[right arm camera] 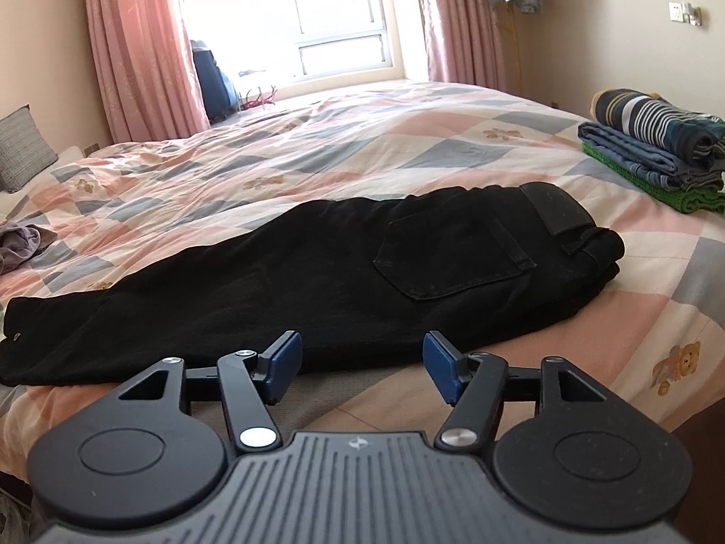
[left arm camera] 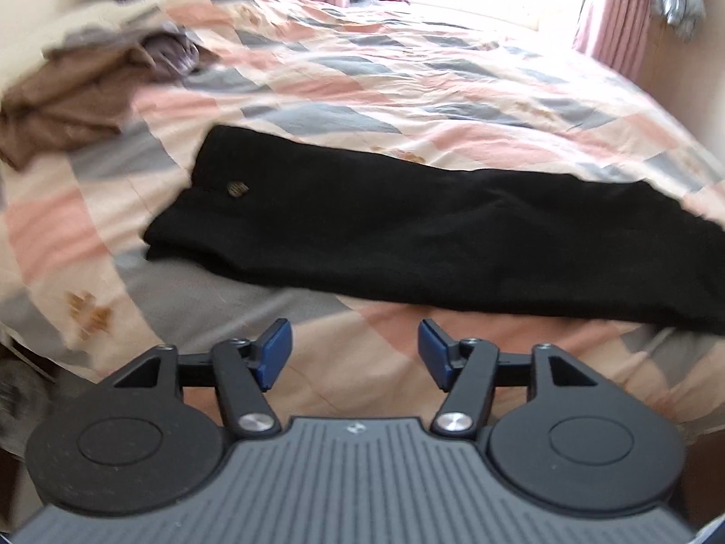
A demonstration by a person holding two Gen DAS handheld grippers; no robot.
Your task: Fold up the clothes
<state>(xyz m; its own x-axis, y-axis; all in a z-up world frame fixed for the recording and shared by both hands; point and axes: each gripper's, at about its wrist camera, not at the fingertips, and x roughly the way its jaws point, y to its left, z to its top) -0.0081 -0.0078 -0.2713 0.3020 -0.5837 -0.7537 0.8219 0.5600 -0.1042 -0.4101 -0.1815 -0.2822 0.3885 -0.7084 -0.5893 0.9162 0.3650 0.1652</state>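
From the left wrist, the left tool [left arm camera: 355,353] hangs with its blue pads spread and nothing between them; the black trousers [left arm camera: 408,235] lie just ahead on the bed [left arm camera: 317,72], folded lengthwise, their long axis running crosswise to the tool, the hem end at the left; a heap of brown and purple clothes [left arm camera: 90,86] sits well apart at the far left. From the right wrist, the right tool [right arm camera: 361,365] is likewise spread and empty, the trousers' [right arm camera: 317,272] near edge just past its pads; the waistband end lies to the right, so this hand seems nearer it; a stack of 3 or so folded clothes [right arm camera: 652,145] rests at the right; pink curtains [right arm camera: 131,45] frame a bright window [right arm camera: 294,13].
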